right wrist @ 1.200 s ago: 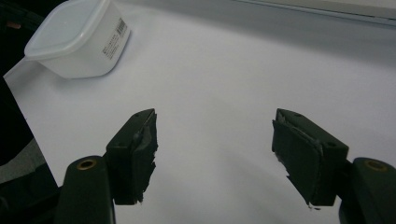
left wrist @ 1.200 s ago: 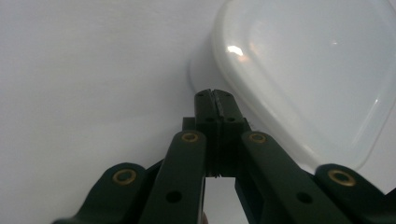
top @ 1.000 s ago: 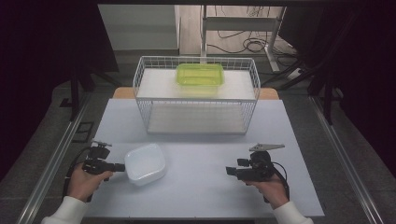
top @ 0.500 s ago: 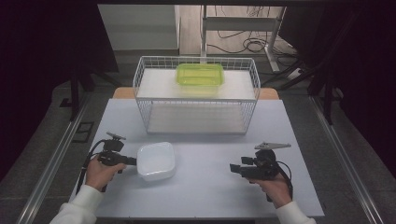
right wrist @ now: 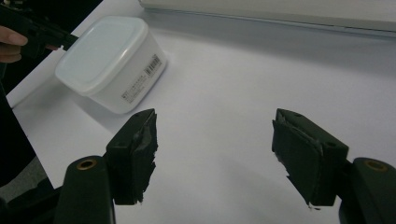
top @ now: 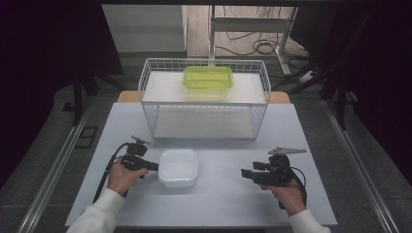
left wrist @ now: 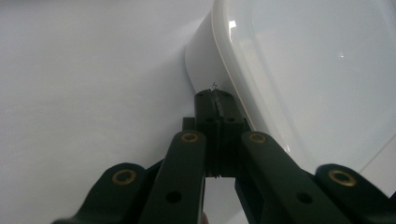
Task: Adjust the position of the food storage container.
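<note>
We work at a pale grey tabletop (top: 228,204) with a white wire basket (top: 145,92) at its far side, a translucent green plastic box (top: 208,76) inside. Our left gripper (left wrist: 215,100) has its fingers pressed together on the rim of the white lidded plastic container (top: 179,167), which sits near the front edge. Our right gripper (right wrist: 215,156) hovers well apart, fingers wide and holding nothing.
</note>
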{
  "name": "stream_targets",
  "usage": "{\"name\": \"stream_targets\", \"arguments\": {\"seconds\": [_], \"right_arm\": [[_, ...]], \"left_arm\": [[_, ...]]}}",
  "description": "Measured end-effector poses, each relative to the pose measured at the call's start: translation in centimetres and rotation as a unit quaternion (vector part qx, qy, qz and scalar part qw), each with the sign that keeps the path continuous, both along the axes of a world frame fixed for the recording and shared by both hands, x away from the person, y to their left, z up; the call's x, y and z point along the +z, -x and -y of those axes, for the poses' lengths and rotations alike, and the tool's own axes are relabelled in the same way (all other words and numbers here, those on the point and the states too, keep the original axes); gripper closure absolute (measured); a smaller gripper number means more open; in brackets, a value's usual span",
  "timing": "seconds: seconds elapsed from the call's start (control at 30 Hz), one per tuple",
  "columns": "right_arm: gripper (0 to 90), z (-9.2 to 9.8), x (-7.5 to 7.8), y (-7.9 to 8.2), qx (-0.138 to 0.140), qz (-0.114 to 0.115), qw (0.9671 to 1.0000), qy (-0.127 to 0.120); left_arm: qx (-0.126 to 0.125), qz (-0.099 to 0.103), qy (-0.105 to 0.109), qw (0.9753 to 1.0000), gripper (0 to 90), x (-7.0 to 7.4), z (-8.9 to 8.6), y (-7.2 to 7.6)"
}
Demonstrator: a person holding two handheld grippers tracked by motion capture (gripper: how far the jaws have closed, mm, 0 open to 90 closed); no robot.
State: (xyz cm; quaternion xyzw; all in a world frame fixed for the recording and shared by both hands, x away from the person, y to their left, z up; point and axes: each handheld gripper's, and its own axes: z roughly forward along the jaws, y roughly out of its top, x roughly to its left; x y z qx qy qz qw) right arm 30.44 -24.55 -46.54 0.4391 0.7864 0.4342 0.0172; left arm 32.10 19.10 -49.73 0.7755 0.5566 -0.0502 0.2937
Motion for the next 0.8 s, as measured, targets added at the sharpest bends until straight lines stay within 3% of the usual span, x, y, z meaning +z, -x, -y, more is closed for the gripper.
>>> {"name": "stream_targets", "arguments": {"seconds": [0.3, 0.8], "right_arm": [[30.9, -0.1, -0.1, 0.0, 0.004, 0.000, 1.0000, 0.005], [30.9, -0.2, -0.2, 0.0, 0.007, 0.002, 0.9999, 0.010]], "left_arm": [[-0.028, -0.001, 0.007, 0.9996, 89.9, -0.3, 3.0, -0.2], [-0.053, -0.003, 0.026, 0.9983, 89.8, -0.4, 5.7, -0.4]]}}
